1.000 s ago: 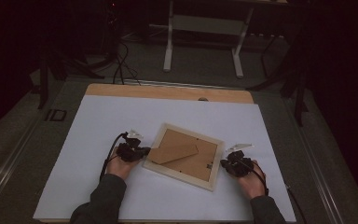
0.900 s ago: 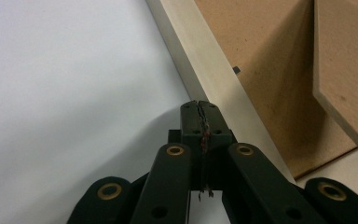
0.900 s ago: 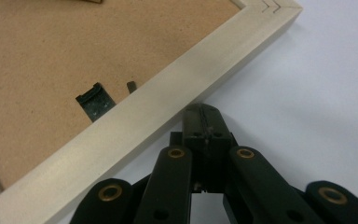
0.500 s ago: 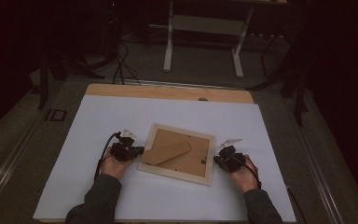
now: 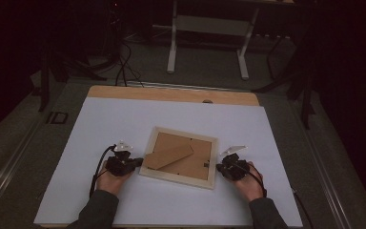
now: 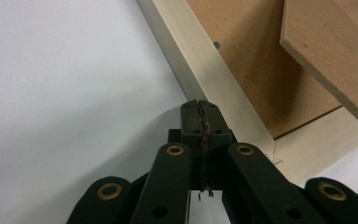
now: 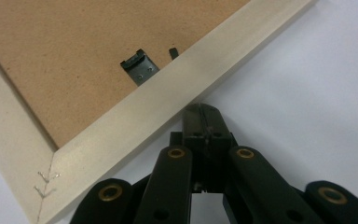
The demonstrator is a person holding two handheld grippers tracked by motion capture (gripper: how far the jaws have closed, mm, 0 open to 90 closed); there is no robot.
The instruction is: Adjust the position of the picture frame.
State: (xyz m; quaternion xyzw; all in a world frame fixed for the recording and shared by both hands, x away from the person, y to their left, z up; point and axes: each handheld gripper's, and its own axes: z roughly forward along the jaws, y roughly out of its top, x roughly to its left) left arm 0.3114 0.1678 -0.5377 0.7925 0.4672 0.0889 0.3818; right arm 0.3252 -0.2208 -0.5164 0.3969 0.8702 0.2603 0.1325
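Observation:
A pale wooden picture frame lies face down on the white sheet, its brown backing board up and its stand flap folded out. At the frame's left edge sits my left gripper, shut and empty, its tip against the frame's pale rail. My right gripper is shut too, its tip touching the frame's right rail. A small metal hanger clip shows on the backing near that rail.
The white sheet covers a wooden table whose far edge is bare wood. Beyond it are white table legs, cables and a dark floor. Free sheet surface lies all around the frame.
The frame has slid and turned toward the left across the sheet, and both hands have shifted left with it. Both grippers stay shut.

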